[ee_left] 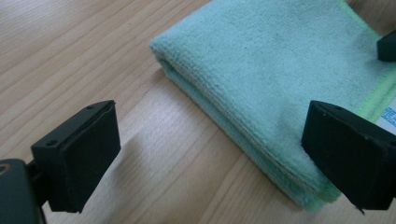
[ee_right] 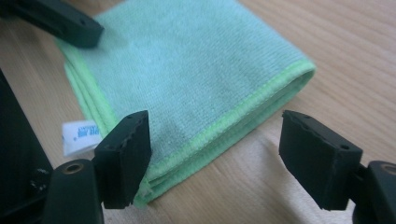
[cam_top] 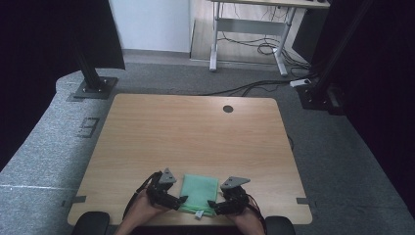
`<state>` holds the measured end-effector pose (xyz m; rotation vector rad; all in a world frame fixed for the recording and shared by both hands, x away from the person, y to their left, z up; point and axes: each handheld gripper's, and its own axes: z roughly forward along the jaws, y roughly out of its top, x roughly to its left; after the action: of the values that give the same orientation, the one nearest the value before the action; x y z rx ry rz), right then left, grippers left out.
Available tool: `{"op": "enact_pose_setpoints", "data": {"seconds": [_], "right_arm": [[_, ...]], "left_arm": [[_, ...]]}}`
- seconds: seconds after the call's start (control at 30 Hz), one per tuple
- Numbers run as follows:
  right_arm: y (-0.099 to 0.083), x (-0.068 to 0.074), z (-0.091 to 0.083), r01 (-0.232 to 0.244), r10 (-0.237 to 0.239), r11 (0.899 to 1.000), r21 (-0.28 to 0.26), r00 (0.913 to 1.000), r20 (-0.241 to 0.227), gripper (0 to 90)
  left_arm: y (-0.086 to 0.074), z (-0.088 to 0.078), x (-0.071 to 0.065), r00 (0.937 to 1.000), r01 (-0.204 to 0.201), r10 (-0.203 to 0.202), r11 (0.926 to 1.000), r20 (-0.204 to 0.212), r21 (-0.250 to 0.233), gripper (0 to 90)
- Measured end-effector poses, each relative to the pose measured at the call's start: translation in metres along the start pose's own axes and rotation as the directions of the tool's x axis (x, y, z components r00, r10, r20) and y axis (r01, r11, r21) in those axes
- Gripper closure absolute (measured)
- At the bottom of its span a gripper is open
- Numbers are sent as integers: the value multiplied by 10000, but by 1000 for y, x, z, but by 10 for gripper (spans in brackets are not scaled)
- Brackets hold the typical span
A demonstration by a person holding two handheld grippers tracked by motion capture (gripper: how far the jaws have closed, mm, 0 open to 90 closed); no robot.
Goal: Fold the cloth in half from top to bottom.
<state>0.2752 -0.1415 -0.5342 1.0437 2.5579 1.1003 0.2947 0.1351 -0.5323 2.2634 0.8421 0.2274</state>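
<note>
Folded green cloth (cam_top: 199, 193) at the near edge of the wooden table (cam_top: 195, 132), a gripper at each side.

Cloth is fuzzy microfibre, squarish, several layers with lime stitched hem; left gripper (ee_left: 210, 154) released, jaws wide, one over the cloth's corner; right gripper (ee_right: 215, 158) released, jaws astride the hemmed corner, nothing pinched; right gripper view shows a white label (ee_right: 79, 135); high view shows a round grommet hole (cam_top: 228, 108), grey carpet (cam_top: 342, 161).
</note>
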Motion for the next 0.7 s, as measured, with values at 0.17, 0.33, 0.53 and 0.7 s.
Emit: {"op": "enact_pose_setpoints", "data": {"seconds": [0.17, 0.33, 0.53, 0.7], "right_arm": [[-4, 6, 4, 327, -335, 9992, 223, 9987, 374, 225], [-8, 7, 5, 338, -349, 9992, 206, 9978, 571, 204], [-9, 8, 7, 375, -385, 9992, 139, 9963, 767, 196], [-10, 7, 8, 334, -343, 9994, 122, 9960, 831, 180]], "left_arm": [[-7, -1, -2, 10000, 22, -21, 9999, -53, 121, 45], [-13, 2, -4, 10000, 47, -46, 9998, -64, 180, 44], [-14, 5, -5, 9997, -83, 88, 9997, -218, 220, 38], [-15, 8, -3, 9994, -46, 51, 9998, -329, 175, 2]]}}
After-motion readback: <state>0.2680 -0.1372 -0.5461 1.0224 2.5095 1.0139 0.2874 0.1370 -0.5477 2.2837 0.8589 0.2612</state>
